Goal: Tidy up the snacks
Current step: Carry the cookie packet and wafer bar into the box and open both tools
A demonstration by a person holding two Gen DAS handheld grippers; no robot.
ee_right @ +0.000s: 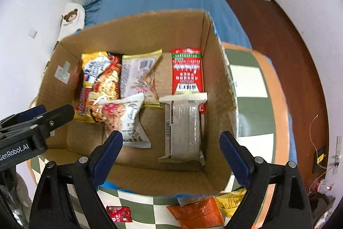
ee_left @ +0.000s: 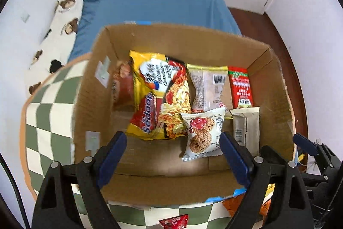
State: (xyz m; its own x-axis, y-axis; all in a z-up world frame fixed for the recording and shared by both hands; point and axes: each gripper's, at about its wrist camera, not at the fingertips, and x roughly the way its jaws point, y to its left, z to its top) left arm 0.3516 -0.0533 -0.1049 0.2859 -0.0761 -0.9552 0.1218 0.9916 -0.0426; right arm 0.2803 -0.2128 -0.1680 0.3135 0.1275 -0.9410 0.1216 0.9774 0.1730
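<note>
The cardboard box (ee_left: pixel 150 184) fills mid-frame on a green-checked cushion (ee_left: pixel 53 104), its walls high on all sides. Inside, the yellow noodle packet (ee_left: pixel 158 96) leans toward the left wall; bare floor shows at the lower left. A grey wrapped pack (ee_right: pixel 184 132) lies lower right, partly covering a red sachet (ee_right: pixel 187 70). The oat cookie packet (ee_left: pixel 202 132) overlaps the noodles. Left gripper (ee_left: pixel 173 156) and right gripper (ee_right: pixel 171 156) both gape wide, empty. Orange packet (ee_right: pixel 199 214) at bottom frame is cut off.

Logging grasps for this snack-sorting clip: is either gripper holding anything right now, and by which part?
Nothing is held. The left gripper and right gripper are both open and empty above the cardboard box.
</note>
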